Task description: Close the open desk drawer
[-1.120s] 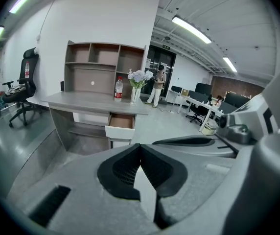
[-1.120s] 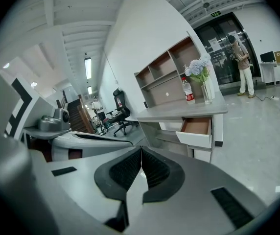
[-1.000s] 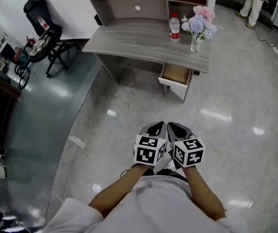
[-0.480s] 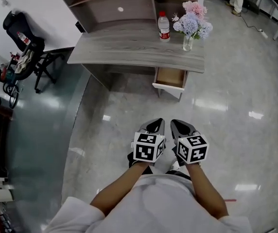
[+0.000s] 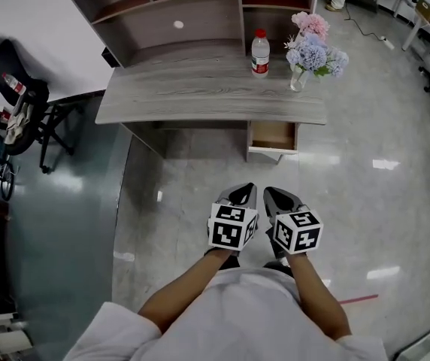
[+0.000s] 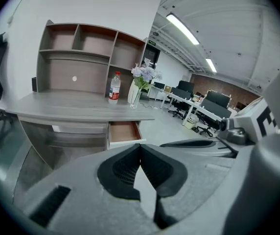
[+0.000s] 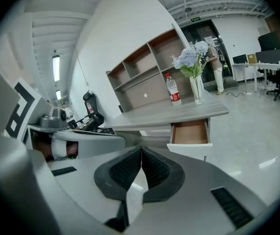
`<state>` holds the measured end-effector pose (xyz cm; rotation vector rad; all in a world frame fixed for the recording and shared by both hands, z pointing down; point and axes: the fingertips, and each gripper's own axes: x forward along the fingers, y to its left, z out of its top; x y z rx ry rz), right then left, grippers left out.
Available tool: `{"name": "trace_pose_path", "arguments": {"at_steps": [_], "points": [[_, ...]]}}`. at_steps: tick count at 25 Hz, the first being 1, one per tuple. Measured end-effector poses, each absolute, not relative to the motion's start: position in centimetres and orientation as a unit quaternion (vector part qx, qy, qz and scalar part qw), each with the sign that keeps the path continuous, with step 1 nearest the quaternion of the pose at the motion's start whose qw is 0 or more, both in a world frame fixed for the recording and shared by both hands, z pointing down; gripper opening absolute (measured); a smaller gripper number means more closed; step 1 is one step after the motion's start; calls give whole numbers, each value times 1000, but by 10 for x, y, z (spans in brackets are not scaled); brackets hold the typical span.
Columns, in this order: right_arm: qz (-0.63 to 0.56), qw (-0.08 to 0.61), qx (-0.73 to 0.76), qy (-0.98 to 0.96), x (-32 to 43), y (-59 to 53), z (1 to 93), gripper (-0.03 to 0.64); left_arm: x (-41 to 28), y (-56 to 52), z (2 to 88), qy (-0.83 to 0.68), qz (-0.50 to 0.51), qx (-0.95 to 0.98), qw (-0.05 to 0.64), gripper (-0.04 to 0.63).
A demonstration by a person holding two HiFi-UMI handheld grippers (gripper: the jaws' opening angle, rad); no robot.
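The grey wooden desk (image 5: 200,96) stands ahead, and its drawer (image 5: 273,136) under the right end is pulled open, showing an empty brown inside. Both grippers hang side by side in front of my body, well short of the drawer and over the shiny floor. My left gripper (image 5: 240,194) is shut with nothing in it, and my right gripper (image 5: 280,197) is shut and empty too. The left gripper view has the drawer (image 6: 124,131) just beyond the closed tips (image 6: 140,146). In the right gripper view the drawer (image 7: 191,132) sits up and to the right of the tips (image 7: 141,149).
A water bottle (image 5: 259,53) and a vase of flowers (image 5: 314,50) stand on the desk's right end, in front of a shelf hutch (image 5: 177,10). A black office chair (image 5: 12,100) is at the left. More desks and chairs (image 6: 203,112) stand further back.
The desk has swung from slanted to square ahead in the head view, with the drawer now straight beyond the grippers. Both grippers stay shut and side by side.
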<state>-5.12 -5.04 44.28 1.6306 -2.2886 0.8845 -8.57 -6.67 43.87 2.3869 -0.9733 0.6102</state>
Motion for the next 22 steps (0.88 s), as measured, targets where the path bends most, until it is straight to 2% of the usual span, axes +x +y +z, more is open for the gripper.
{"name": "trace_pose_path", "arguments": {"at_steps": [10,22], "points": [[324,43,599,-731,-109,-85,439,3,-147,-105,440,-300,231,893,241,5],[348,-29,658,-667,-75,-87,460,3,-112,-111,456,-220,246,918,221,5]]}}
